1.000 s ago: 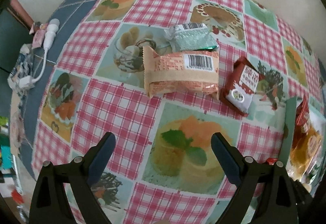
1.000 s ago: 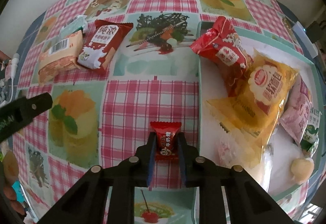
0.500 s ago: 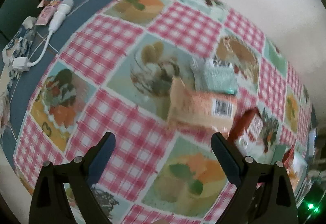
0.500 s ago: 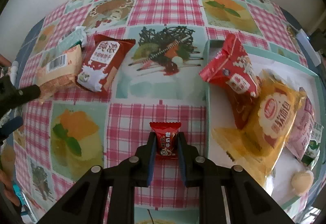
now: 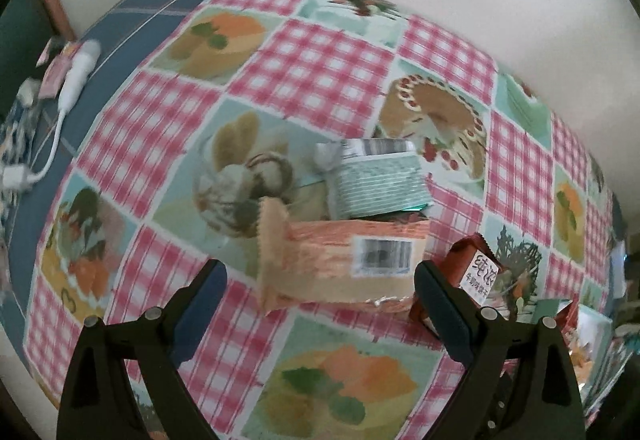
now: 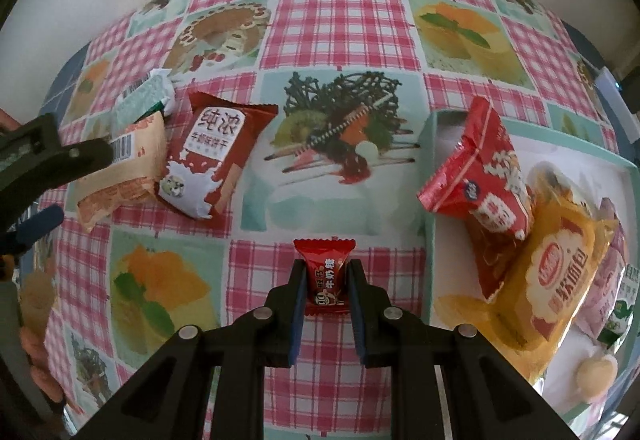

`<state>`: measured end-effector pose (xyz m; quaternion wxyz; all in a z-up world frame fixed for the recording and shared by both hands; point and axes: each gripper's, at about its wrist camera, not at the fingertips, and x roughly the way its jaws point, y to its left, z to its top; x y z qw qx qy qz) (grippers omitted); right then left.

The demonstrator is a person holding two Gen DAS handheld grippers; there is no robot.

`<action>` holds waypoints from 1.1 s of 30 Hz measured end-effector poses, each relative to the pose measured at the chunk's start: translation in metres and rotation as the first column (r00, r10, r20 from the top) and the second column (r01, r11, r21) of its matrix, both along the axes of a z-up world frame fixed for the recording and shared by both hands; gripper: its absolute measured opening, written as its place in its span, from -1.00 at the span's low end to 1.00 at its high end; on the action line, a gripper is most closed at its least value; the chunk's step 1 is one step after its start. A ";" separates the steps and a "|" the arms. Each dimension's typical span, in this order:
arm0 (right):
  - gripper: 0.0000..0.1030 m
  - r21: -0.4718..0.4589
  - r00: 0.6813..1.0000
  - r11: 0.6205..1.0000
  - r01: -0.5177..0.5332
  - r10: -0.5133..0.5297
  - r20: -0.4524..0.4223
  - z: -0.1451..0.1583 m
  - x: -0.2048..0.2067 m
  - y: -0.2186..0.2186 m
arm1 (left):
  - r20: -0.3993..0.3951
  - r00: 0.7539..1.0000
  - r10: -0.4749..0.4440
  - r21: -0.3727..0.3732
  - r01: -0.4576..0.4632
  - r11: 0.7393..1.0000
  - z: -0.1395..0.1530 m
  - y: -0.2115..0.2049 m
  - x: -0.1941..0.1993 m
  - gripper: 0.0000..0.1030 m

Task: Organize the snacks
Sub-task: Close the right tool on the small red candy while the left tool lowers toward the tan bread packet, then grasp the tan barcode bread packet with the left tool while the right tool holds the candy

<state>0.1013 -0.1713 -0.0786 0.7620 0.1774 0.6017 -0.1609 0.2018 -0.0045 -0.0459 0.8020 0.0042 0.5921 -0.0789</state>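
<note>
My right gripper (image 6: 326,280) pinches a small red candy (image 6: 325,274) above bare checked surface (image 6: 352,15); tray (image 6: 429,175) edge at 3 o'clock. My left gripper (image 5: 320,304) gapes wide, empty, orange packet (image 5: 340,260) at 12.

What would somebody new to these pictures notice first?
Probably the small red wrapped candy pinched in the right gripper above the pink checked tablecloth. To its right, a mint-rimmed white tray is piled with snacks, a bright yellow bread bag topmost. At far left, the open left gripper hovers by the orange barcoded packet.
</note>
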 end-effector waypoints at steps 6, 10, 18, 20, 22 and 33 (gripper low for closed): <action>-0.59 0.003 1.000 1.000 -0.002 0.002 0.009 0.002 0.000 0.010 | 0.021 0.998 -0.063 0.072 0.061 0.996 -0.010 -0.024 0.002 0.84; -0.59 0.014 1.000 1.000 0.000 0.000 0.014 0.000 0.006 0.011 | 0.034 0.995 -0.090 0.123 0.085 0.989 -0.017 -0.035 0.004 0.97; -0.57 0.026 1.000 1.000 0.014 -0.015 0.023 0.002 -0.005 0.004 | 0.048 0.991 -0.127 0.211 0.115 0.971 -0.030 -0.056 0.004 0.99; -0.57 0.026 1.000 1.000 0.016 -0.016 0.023 0.002 -0.004 0.005 | 0.035 0.992 -0.120 0.208 0.110 0.972 -0.030 -0.054 0.004 0.99; -0.57 0.026 1.000 1.000 0.014 -0.015 0.024 0.002 -0.002 0.006 | 0.006 0.995 -0.097 0.200 0.094 0.975 -0.029 -0.046 0.006 0.99; -0.59 0.031 1.000 0.999 0.022 -0.023 0.018 0.006 -0.008 0.009 | 0.004 0.993 -0.114 0.214 0.111 0.970 -0.017 -0.044 -0.002 0.57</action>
